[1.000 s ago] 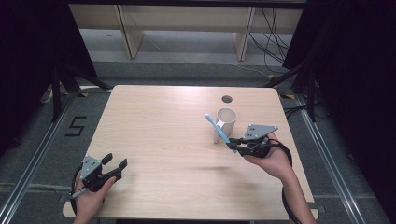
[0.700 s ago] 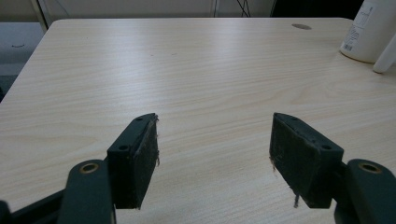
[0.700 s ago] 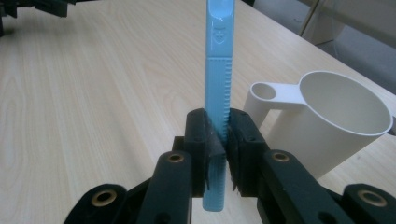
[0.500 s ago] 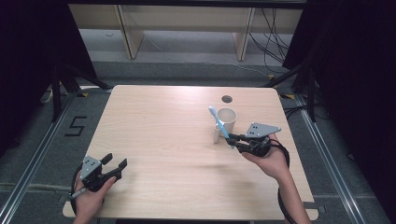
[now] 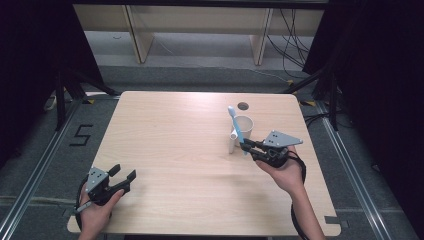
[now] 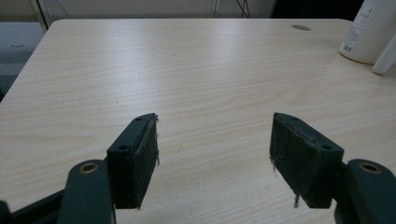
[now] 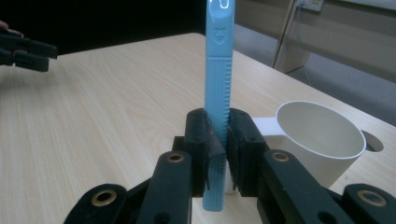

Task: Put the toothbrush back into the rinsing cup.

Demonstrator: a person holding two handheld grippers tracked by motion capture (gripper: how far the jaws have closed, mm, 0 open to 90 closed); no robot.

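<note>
A white cup (image 5: 243,127) with a handle stands on the wooden table (image 5: 180,150) right of centre. My right gripper (image 5: 246,145) is shut on a light blue toothbrush (image 5: 236,127), which rises tilted beside the cup with its head up. In the right gripper view the toothbrush handle (image 7: 217,93) stands upright between the shut jaws of my right gripper (image 7: 217,144), and the cup (image 7: 317,140) is just to the right. My left gripper (image 5: 122,175) rests open near the front left corner. Its jaws stand wide apart with nothing between them, my left gripper (image 6: 212,149) facing the cup (image 6: 373,28) far off.
A round cable hole (image 5: 243,106) lies in the table behind the cup. Wooden shelving (image 5: 200,30) and cables sit on the floor beyond the far edge. Dark curtains hang at both sides.
My right gripper has swung the toothbrush from a leftward slant to nearly upright and carried it right, close against the cup. The left gripper has not moved.
</note>
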